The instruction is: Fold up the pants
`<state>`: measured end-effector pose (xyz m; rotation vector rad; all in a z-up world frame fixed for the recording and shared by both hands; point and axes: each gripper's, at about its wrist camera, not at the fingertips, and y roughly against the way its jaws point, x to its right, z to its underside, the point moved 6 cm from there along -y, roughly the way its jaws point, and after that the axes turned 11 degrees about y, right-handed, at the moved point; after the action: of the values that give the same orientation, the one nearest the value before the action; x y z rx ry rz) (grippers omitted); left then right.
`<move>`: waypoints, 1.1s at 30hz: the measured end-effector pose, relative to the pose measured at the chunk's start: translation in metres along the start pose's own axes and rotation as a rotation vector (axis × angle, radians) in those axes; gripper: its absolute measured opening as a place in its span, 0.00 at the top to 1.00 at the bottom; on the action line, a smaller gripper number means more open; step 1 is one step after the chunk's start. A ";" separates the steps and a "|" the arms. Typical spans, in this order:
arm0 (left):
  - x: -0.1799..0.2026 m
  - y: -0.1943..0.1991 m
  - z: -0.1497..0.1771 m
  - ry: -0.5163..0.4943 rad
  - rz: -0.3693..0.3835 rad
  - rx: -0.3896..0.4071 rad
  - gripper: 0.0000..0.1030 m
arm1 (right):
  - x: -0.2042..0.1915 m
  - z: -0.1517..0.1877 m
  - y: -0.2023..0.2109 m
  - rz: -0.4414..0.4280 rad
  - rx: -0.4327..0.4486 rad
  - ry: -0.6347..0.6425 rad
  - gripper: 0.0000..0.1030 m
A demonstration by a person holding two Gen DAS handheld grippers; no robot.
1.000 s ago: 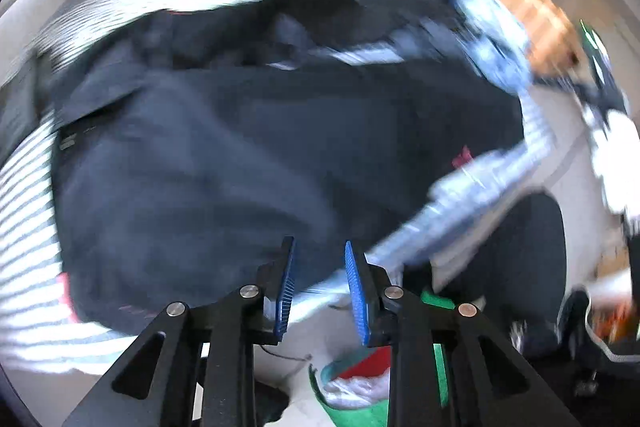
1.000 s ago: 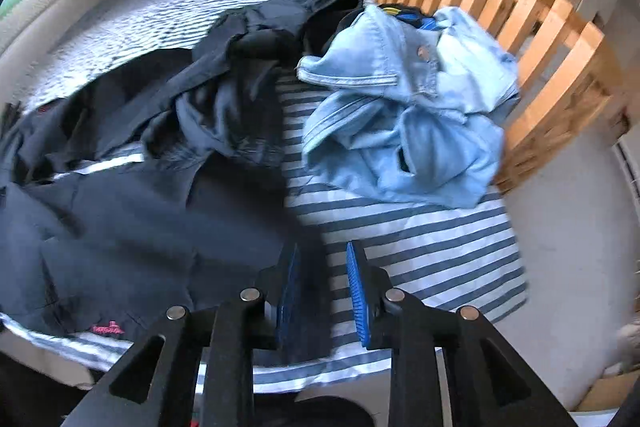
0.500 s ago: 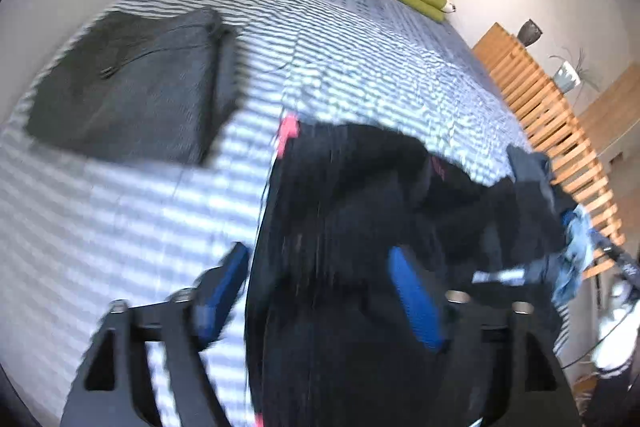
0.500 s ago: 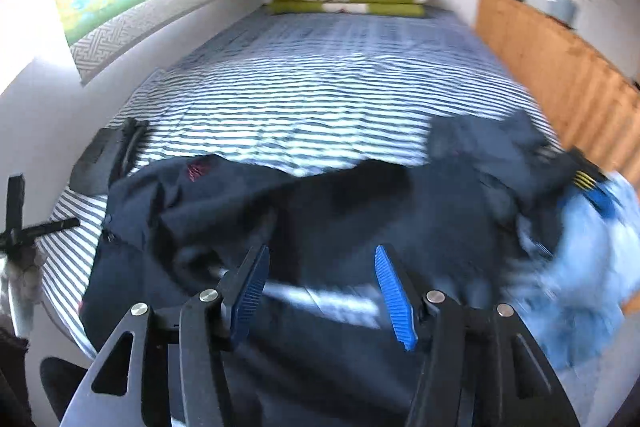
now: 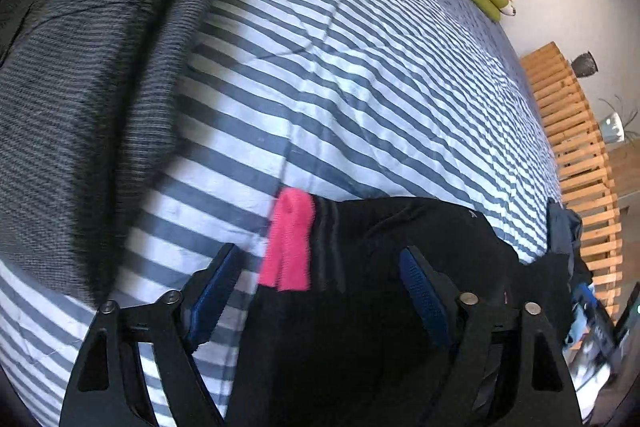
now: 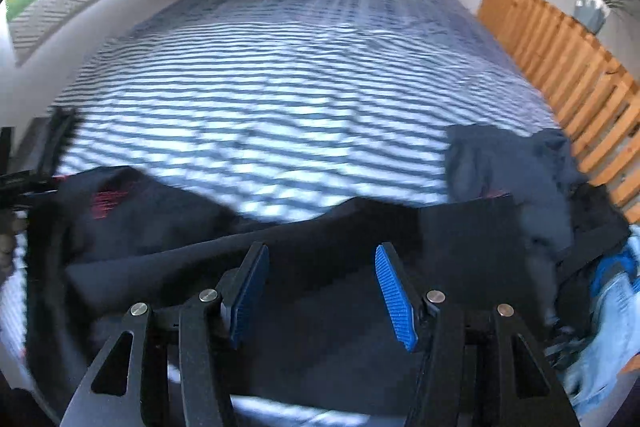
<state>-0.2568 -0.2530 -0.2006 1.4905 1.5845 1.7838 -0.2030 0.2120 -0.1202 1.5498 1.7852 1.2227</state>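
Pants (image 5: 360, 307), dark, lie spread along near edge of striped bed (image 5: 360, 87), long axis running left-right under both grippers. Left gripper (image 5: 316, 291) jaws wide but closing, straddling pink-trimmed end, not pinching. Right gripper (image 6: 320, 291) half open above cloth, holding nothing.

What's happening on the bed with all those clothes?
Someone is folding pants with a grabber tool in each hand. The dark pants lie spread on the striped bed. The left gripper is closing over the end with the pink tag, its fingers not pinching yet. The right gripper hangs open above the dark cloth. A gray folded garment lies off to the side, and more clothes wait in a pile.
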 end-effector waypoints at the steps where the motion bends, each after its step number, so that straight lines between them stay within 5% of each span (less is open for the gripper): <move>1: 0.003 -0.001 0.004 -0.017 -0.024 0.004 0.47 | 0.017 0.002 -0.006 0.024 -0.007 -0.026 0.48; 2: 0.006 -0.004 0.006 -0.044 -0.064 0.019 0.67 | 0.033 0.004 -0.012 0.040 -0.012 -0.063 0.47; 5: 0.011 -0.001 0.011 -0.076 -0.096 0.068 0.80 | 0.081 0.021 -0.025 0.053 -0.025 -0.205 0.47; 11: 0.029 0.060 0.013 -0.066 -0.058 0.231 0.91 | 0.136 0.063 -0.035 0.088 -0.054 -0.349 0.47; 14: 0.036 0.096 0.011 -0.085 -0.097 0.359 0.92 | 0.144 0.074 -0.035 0.095 -0.062 -0.345 0.47; 17: 0.026 0.099 0.000 -0.123 -0.290 0.474 0.88 | 0.152 0.083 -0.041 0.132 -0.097 -0.344 0.46; 19: 0.016 0.066 -0.009 -0.217 -0.532 0.426 0.87 | 0.153 0.086 -0.046 0.139 -0.126 -0.344 0.45; 20: 0.014 0.058 -0.010 -0.244 -0.584 0.397 0.87 | 0.153 0.089 -0.046 0.152 -0.139 -0.346 0.45; 22: 0.016 0.069 -0.007 -0.219 -0.490 0.396 0.86 | 0.148 0.087 -0.041 0.152 -0.132 -0.338 0.45; 25: 0.007 0.111 0.005 -0.128 -0.338 0.444 0.62 | 0.129 0.075 -0.023 0.134 -0.102 -0.278 0.45; 27: -0.004 0.127 0.027 -0.101 -0.234 0.393 0.62 | 0.111 0.065 -0.011 0.095 -0.075 -0.255 0.45; 30: -0.027 0.144 0.067 -0.097 -0.185 0.375 0.62 | 0.062 0.047 0.004 -0.043 -0.036 -0.202 0.45; 33: -0.059 0.141 0.123 -0.082 -0.112 0.264 0.62 | -0.011 0.027 0.017 -0.172 0.015 -0.079 0.45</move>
<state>-0.0775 -0.2815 -0.1270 1.5309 1.8792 1.4786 -0.1697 0.2092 -0.1214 1.4006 1.8379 1.0546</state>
